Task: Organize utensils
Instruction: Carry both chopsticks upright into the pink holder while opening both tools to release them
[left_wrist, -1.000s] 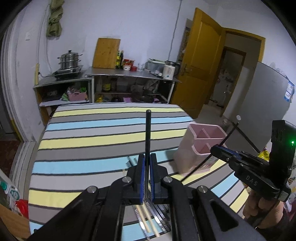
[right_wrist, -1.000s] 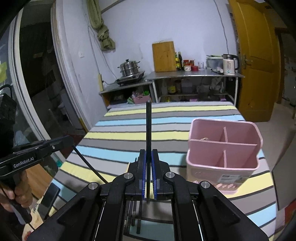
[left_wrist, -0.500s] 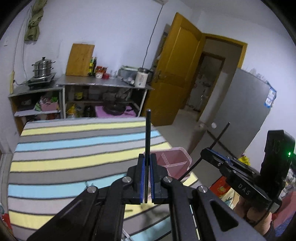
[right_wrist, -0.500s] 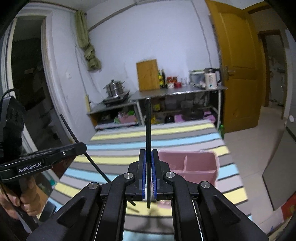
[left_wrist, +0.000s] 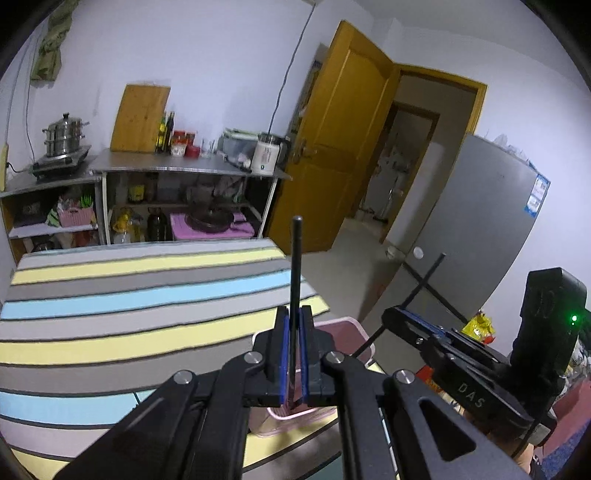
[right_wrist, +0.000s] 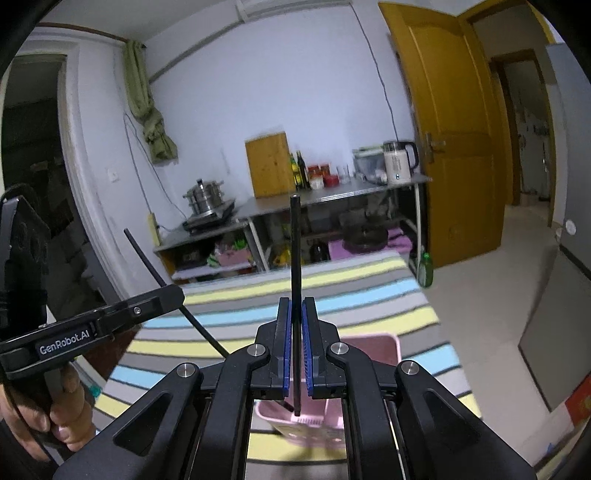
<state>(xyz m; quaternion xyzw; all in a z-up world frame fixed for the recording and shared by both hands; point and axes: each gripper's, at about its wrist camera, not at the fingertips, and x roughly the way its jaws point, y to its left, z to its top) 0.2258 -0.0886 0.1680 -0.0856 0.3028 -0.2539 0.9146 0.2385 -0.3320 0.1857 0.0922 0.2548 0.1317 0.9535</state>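
Observation:
My left gripper (left_wrist: 294, 317) is shut on a black chopstick (left_wrist: 296, 266) that stands upright between its blue pads. My right gripper (right_wrist: 295, 306) is shut on another black chopstick (right_wrist: 294, 251), also upright, its lower end over the pink utensil holder (right_wrist: 373, 347). The pink holder (left_wrist: 351, 332) sits on the striped table, directly below and behind both grippers, mostly hidden by the fingers. In the left wrist view the right gripper (left_wrist: 399, 317) is at the right with its chopstick slanting. In the right wrist view the left gripper (right_wrist: 173, 295) is at the left.
The striped tablecloth (left_wrist: 129, 295) covers the table ahead. A steel shelf unit with pot, cutting board and kettle (left_wrist: 269, 157) stands against the far wall. A yellow door (left_wrist: 340, 147) and a grey fridge (left_wrist: 480, 229) are at the right.
Both grippers have risen and moved over the pink holder, which now lies right under their fingers. Both still hold their chopsticks. The loose chopsticks on the cloth have left view.

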